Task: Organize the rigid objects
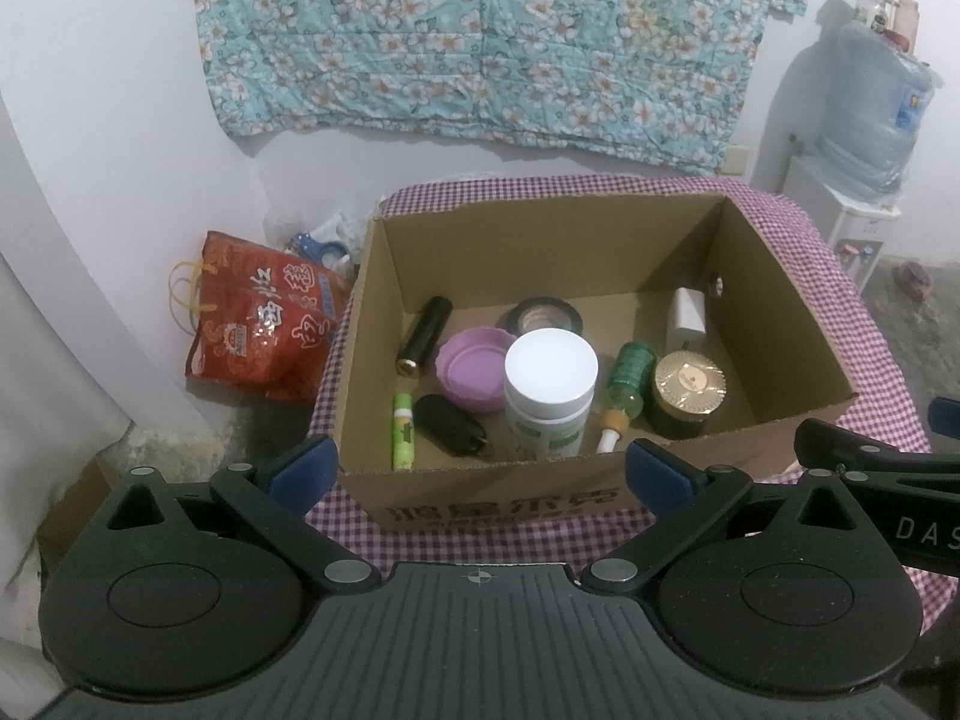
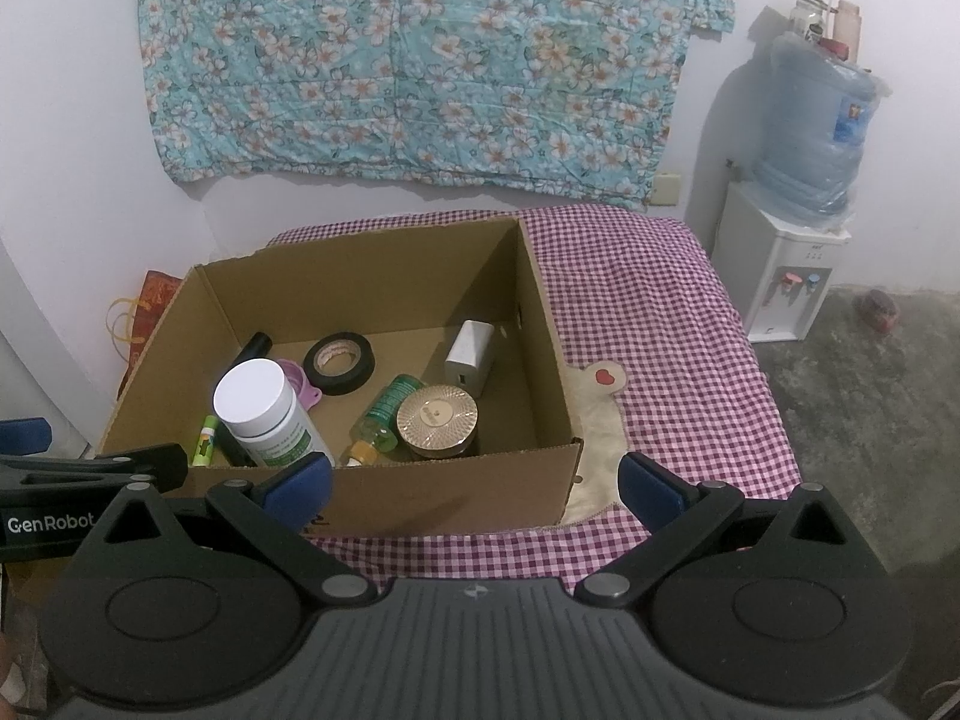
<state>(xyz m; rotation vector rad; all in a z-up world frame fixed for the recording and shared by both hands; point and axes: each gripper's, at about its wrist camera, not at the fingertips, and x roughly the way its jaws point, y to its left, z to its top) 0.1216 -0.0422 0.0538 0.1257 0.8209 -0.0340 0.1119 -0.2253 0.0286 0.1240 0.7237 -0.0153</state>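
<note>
- The left gripper [image 1: 480,471] is held level, its jaws spread wide with nothing between them.
- The right gripper [image 2: 477,480] sits beside it at about the same height, jaws equally wide and holding nothing.
- Each gripper's blue-padded fingers [image 1: 303,468] point forward, and each wrist view catches the other gripper's black arm at its edge.

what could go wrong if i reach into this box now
Two risks, both judgement calls. The tall white-lidded bottle stands upright among crowded items near the front wall of the cardboard box; a finger going in past it could tip it onto the green dropper bottle or purple lid. Also, the open left hand-held gripper and open right hand-held gripper sit close together, so they might collide at the box.
</note>
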